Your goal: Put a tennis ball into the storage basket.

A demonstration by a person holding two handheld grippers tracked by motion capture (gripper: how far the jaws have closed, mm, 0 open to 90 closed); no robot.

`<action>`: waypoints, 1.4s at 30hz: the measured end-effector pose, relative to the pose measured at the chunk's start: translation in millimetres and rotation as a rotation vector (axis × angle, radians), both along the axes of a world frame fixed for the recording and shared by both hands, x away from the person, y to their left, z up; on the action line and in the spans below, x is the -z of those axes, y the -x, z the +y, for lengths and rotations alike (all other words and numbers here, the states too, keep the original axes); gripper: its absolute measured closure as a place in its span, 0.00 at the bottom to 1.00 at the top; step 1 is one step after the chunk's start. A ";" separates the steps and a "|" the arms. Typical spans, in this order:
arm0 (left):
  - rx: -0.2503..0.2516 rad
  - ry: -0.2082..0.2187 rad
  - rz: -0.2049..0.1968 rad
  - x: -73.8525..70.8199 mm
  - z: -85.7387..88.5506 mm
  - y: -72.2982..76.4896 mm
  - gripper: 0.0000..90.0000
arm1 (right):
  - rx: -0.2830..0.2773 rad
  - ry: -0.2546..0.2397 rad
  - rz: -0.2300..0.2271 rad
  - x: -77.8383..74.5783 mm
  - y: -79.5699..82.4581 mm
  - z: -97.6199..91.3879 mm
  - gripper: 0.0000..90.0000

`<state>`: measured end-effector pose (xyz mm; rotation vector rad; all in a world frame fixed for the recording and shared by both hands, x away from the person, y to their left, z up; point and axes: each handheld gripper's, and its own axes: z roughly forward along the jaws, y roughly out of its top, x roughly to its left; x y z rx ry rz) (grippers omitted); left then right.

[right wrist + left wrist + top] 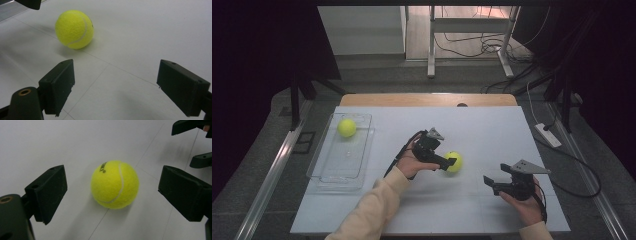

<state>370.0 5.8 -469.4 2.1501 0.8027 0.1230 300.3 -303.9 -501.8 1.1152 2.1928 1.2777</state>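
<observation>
Yellow tennis ball (pixel 114 184) sits on the white table (pixel 492 135), right between your left gripper (pixel 112 192)'s jaws, which are spread wide with gaps on both sides, so nothing's pinched. Your right gripper (pixel 116 87) hangs nearby over bare table, jaws spread too, empty. Over on the left, a second tennis ball (pixel 346 127) rests in the clear plastic tray (pixel 337 172).

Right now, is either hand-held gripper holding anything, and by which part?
Nothing is held. The left hand-held gripper is open around the tennis ball on the table, pads clear of it. The right hand-held gripper is open and empty.
</observation>
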 end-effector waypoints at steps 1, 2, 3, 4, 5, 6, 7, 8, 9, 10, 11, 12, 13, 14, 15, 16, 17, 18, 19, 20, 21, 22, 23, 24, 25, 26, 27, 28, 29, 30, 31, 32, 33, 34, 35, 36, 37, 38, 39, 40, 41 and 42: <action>0.008 -0.003 -0.002 0.5 -2.3 -0.1 0.11 | 0.000 0.001 0.001 0.1 0.0 0.1 0.16; 0.010 -0.006 0.000 0.9 -3.7 0.2 0.10 | -0.001 0.000 0.002 0.2 -0.2 0.1 0.16; 0.011 -0.008 0.002 1.2 -4.9 0.3 0.10 | -0.001 0.001 0.002 0.3 -0.2 0.1 0.16; 0.011 -0.008 0.002 1.2 -4.9 0.3 0.10 | -0.001 0.001 0.002 0.3 -0.2 0.1 0.16; 0.018 -0.013 0.000 1.5 -5.8 -0.1 0.10 | -0.001 0.001 0.002 0.2 -0.2 0.0 0.16; 0.019 -0.011 0.006 1.7 -6.7 -0.2 0.10 | 0.001 -0.001 0.002 0.2 -0.2 -0.2 0.16; 0.021 -0.011 0.010 1.9 -7.4 -0.4 0.10 | 0.003 -0.001 0.001 0.2 -0.3 -0.5 0.16; 0.022 -0.011 0.010 2.3 -7.9 -0.8 0.10 | 0.003 -0.001 0.000 0.0 -0.1 -0.6 0.16; 0.022 -0.011 0.010 2.3 -7.9 -0.8 0.10 | 0.003 -0.001 0.000 0.0 -0.1 -0.6 0.16; 0.021 -0.015 0.011 3.0 -8.7 -1.2 0.10 | 0.005 -0.001 0.000 -0.3 0.2 -0.7 0.16; 0.022 -0.019 0.013 3.8 -9.5 -1.9 0.10 | 0.005 -0.001 0.000 -0.3 0.3 -0.7 0.16; 0.023 -0.019 0.015 4.3 -10.0 -2.3 0.10 | 0.004 0.000 -0.001 -0.4 0.4 -0.6 0.16; 0.023 -0.015 0.023 5.0 -10.9 -2.7 0.10 | 0.003 0.000 -0.001 -0.5 0.5 -0.6 0.16; 0.029 -0.019 0.024 5.8 -11.7 -3.5 0.10 | 0.004 0.000 -0.001 -0.6 0.5 -0.7 0.16; 0.031 -0.020 0.028 6.9 -13.5 -3.8 0.10 | 0.003 -0.001 0.000 -0.7 0.4 -1.0 0.16; 0.031 -0.020 0.028 6.9 -13.5 -3.8 0.10 | 0.003 -0.001 0.000 -0.7 0.4 -1.0 0.16; 0.035 -0.020 0.030 7.8 -15.1 -4.2 0.10 | 0.003 -0.003 0.001 -0.4 0.0 -1.4 0.16; 0.040 -0.024 0.031 8.6 -16.6 -4.6 0.10 | 0.003 -0.003 0.001 -0.4 0.0 -1.4 0.16; 0.042 -0.028 0.032 9.6 -18.3 -5.5 0.10 | 0.003 -0.003 0.001 -0.3 -0.1 -1.4 0.16; 0.043 -0.034 0.032 10.9 -19.6 -6.7 0.10 | 0.003 -0.002 0.001 -0.3 -0.1 -1.3 0.16; 0.041 -0.036 0.039 12.4 -20.9 -7.7 0.10 | 0.002 -0.002 0.001 -0.3 0.0 -1.2 0.16; 0.041 -0.036 0.039 12.4 -20.9 -7.7 0.10 | 0.002 -0.002 0.001 -0.3 0.0 -1.2 0.16; 0.045 -0.043 0.036 14.0 -21.5 -9.4 0.10 | 0.002 -0.002 0.001 -0.3 0.0 -1.2 0.16; 0.043 -0.045 0.041 15.4 -21.8 -10.5 0.10 | 0.001 -0.002 0.000 -0.4 0.3 -1.4 0.16; 0.042 -0.046 0.045 17.0 -22.3 -11.4 0.10 | 0.001 -0.002 0.000 -0.4 0.3 -1.4 0.16; 0.044 -0.052 0.050 18.6 -22.4 -12.3 0.10 | 0.002 -0.003 0.000 -0.3 0.3 -1.6 0.16; 0.046 -0.058 0.059 20.7 -23.1 -13.3 0.10 | 0.002 -0.004 0.000 -0.2 0.2 -1.9 0.16; 0.047 -0.060 0.064 21.9 -23.6 -13.8 0.10 | 0.003 -0.004 0.000 -0.1 0.1 -2.3 0.16; 0.049 -0.060 0.068 22.8 -24.3 -13.8 0.10 | 0.004 -0.006 0.000 -0.1 0.1 -2.5 0.16; 0.052 -0.061 0.068 23.3 -24.8 -13.8 0.10 | 0.006 -0.006 0.000 -0.2 0.1 -2.7 0.16; 0.056 -0.065 0.069 24.0 -25.7 -13.7 0.10 | 0.006 -0.004 0.001 -0.4 0.3 -2.8 0.16; 0.061 -0.072 0.069 25.3 -27.3 -13.4 0.09 | 0.006 -0.007 -0.001 -0.4 0.5 -2.6 0.16; 0.061 -0.072 0.069 25.3 -27.3 -13.4 0.09 | 0.006 -0.007 -0.001 -0.4 0.5 -2.6 0.16; 0.062 -0.074 0.072 26.0 -28.0 -13.3 0.09 | 0.005 -0.005 -0.002 -0.4 0.5 -2.5 0.16; 0.062 -0.076 0.076 27.4 -28.8 -14.0 0.09 | 0.005 -0.005 -0.002 -0.3 0.5 -2.2 0.16; 0.062 -0.076 0.076 27.4 -28.8 -14.0 0.10 | 0.005 -0.005 -0.002 -0.3 0.5 -2.2 0.16; 0.062 -0.077 0.077 28.1 -29.1 -14.4 0.10 | 0.004 -0.005 -0.002 -0.3 0.4 -2.1 0.16; 0.058 -0.076 0.078 29.2 -29.5 -14.9 0.10 | 0.004 -0.005 -0.001 -0.2 0.3 -2.1 0.16; 0.061 -0.080 0.085 30.3 -29.5 -15.5 0.10 | 0.004 -0.004 -0.001 -0.1 0.2 -2.1 0.16; 0.062 -0.086 0.084 31.0 -29.7 -16.1 0.10 | 0.004 -0.004 -0.001 0.0 0.1 -2.1 0.16; 0.064 -0.087 0.087 31.7 -30.0 -16.5 0.10 | 0.005 -0.005 0.000 0.0 0.0 -2.3 0.16; 0.065 -0.089 0.090 32.4 -30.2 -16.8 0.10 | 0.005 -0.005 0.000 0.0 0.0 -2.3 0.16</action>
